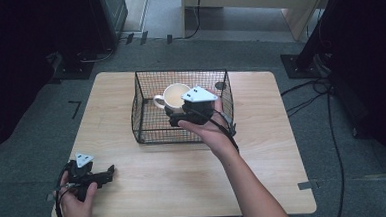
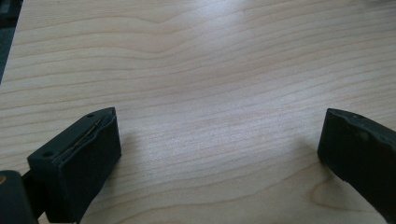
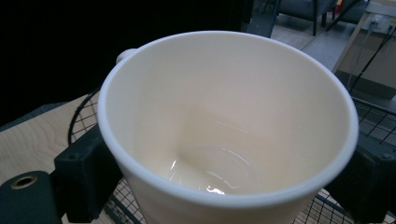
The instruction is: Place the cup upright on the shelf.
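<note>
A cream mug (image 1: pixel 174 95) with a handle on its left side is held over the black wire basket (image 1: pixel 146 122) in the middle of the table. My right gripper (image 1: pixel 181 114) is shut on the mug's body. In the right gripper view the empty mug (image 3: pixel 229 126) sits between the two black jaws, which press on its sides. My left gripper (image 1: pixel 109 173) rests near the table's front left corner. In the left gripper view its jaws stand wide apart over bare wood, so the left gripper (image 2: pixel 219 154) is open and holds nothing.
The light wooden table (image 1: pixel 263 150) has free room in front of and beside the basket. A small dark round thing (image 1: pixel 220 85) lies at the basket's back right corner. Cables (image 1: pixel 310 95) run over the grey floor to the right.
</note>
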Demonstrator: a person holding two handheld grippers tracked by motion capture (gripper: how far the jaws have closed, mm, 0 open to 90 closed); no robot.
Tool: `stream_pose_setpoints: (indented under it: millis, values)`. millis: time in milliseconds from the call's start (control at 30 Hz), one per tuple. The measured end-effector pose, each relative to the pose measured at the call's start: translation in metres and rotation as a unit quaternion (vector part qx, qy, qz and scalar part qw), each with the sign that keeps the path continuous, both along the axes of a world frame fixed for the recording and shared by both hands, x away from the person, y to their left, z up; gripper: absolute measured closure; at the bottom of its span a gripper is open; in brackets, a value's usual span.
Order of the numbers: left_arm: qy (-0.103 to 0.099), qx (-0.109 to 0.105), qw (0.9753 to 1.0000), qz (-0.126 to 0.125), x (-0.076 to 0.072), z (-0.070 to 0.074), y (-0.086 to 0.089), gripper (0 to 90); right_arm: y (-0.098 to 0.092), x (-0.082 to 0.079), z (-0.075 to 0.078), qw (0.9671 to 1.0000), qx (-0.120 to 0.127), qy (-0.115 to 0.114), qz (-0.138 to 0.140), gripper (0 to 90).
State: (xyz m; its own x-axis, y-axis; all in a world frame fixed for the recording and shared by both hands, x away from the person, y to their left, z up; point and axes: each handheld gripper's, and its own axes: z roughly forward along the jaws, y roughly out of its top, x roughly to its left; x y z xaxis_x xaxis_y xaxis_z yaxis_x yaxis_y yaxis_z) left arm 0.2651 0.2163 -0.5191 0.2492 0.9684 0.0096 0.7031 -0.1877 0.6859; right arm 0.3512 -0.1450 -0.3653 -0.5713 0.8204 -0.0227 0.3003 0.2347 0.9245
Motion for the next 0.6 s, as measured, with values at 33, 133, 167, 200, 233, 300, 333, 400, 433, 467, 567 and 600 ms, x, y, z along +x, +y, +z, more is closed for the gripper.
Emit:
stream_pose_setpoints:
  millis: [33,133,167,200,233,300,333,400,433,467,567,600]
  values:
    - [0.000,0.000,1.0000,0.000,0.000,0.000,0.000,0.0,-0.001,0.007,0.000,1.0000,0.002,0.004,-0.003,9.1]
    - [0.000,0.000,1.0000,0.000,0.000,0.000,0.000,0.0,-0.002,0.014,-0.001,1.0000,0.008,0.001,-0.004,9.1]
    - [0.000,0.000,1.0000,0.000,0.000,0.000,0.000,0.0,-0.003,0.017,-0.001,0.9999,0.011,-0.002,-0.004,9.1]
    - [0.000,0.000,1.0000,0.000,0.000,0.000,0.000,0.0,-0.004,0.024,-0.002,0.9999,0.009,-0.006,-0.007,9.1]
    - [0.000,0.000,1.0000,0.000,0.000,0.000,0.000,0.0,-0.004,0.024,-0.002,0.9999,0.009,-0.006,-0.007,9.1]
    - [0.001,0.001,1.0000,-0.001,0.000,0.000,0.000,0.0,-0.005,0.032,-0.003,0.9999,0.007,-0.010,-0.011,9.1]
    - [0.001,0.001,1.0000,-0.001,0.000,0.000,0.000,0.0,-0.006,0.035,-0.005,0.9999,0.006,-0.011,-0.012,9.1]
    - [0.000,0.001,1.0000,0.000,0.000,0.000,0.000,0.0,-0.008,0.043,-0.008,0.9999,0.005,-0.010,-0.011,9.1]
    - [0.000,0.001,1.0000,-0.001,0.000,0.000,0.000,0.0,-0.008,0.047,-0.010,0.9999,0.004,-0.008,-0.011,9.1]
    - [0.000,0.000,1.0000,0.000,0.000,0.000,0.000,0.0,-0.009,0.053,-0.014,0.9999,0.007,0.002,-0.015,9.1]
    - [0.000,0.000,1.0000,0.000,0.000,0.000,0.000,0.0,-0.009,0.058,-0.018,0.9998,0.010,0.009,-0.016,9.1]
    - [0.000,0.000,1.0000,0.000,0.000,0.000,0.000,0.0,-0.008,0.060,-0.020,0.9998,0.008,0.011,-0.016,9.1]
